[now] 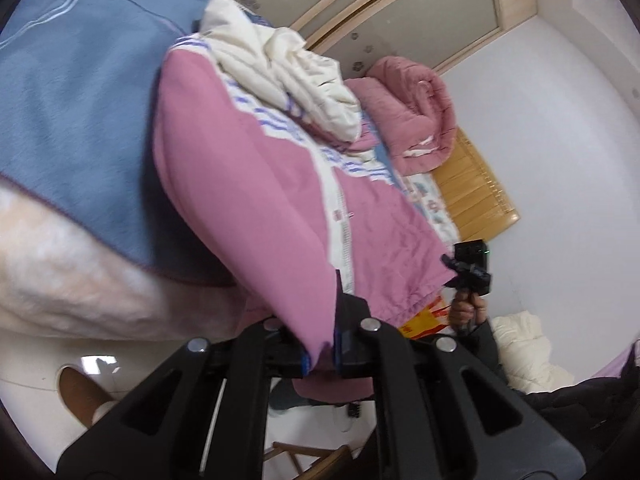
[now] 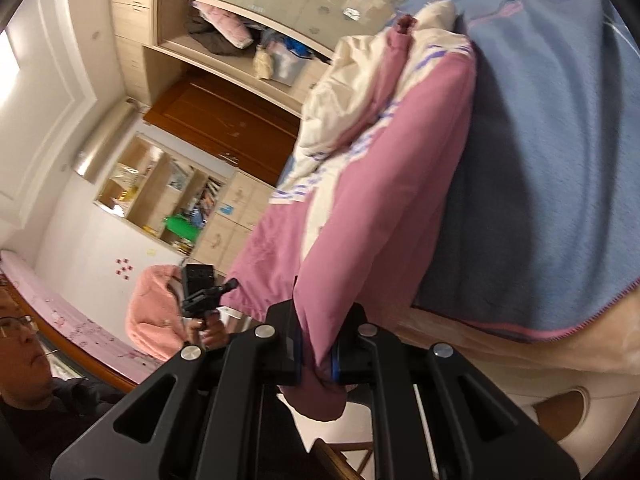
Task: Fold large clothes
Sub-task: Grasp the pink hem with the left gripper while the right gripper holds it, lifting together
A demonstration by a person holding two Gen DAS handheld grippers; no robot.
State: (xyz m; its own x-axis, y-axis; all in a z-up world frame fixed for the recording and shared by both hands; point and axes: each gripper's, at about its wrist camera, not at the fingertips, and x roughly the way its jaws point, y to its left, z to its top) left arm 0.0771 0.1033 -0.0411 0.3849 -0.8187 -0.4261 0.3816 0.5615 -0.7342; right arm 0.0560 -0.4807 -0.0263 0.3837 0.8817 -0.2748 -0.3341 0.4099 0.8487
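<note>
Left gripper [image 1: 320,354]: fingers clamped on a corner of the pink jacket's hem.
Right gripper [image 2: 316,360]: fingers clamped on the opposite hem corner; a fold of pink fabric bulges out below them.
Pink jacket [image 1: 256,184]: spread along the bed, pink with a white band and purple stripes, its cream lining [image 1: 280,68] bunched at the far end, its hem lifted off the bed edge between both grippers.
Bed: covered by a blue blanket [image 1: 80,92], which lies under the jacket.
Rolled pink quilt [image 1: 412,108]: on the bed beyond the jacket, beside the wooden headboard [image 1: 476,184].
Wardrobe [image 2: 224,8]: open shelf stuffed with clothes.
</note>
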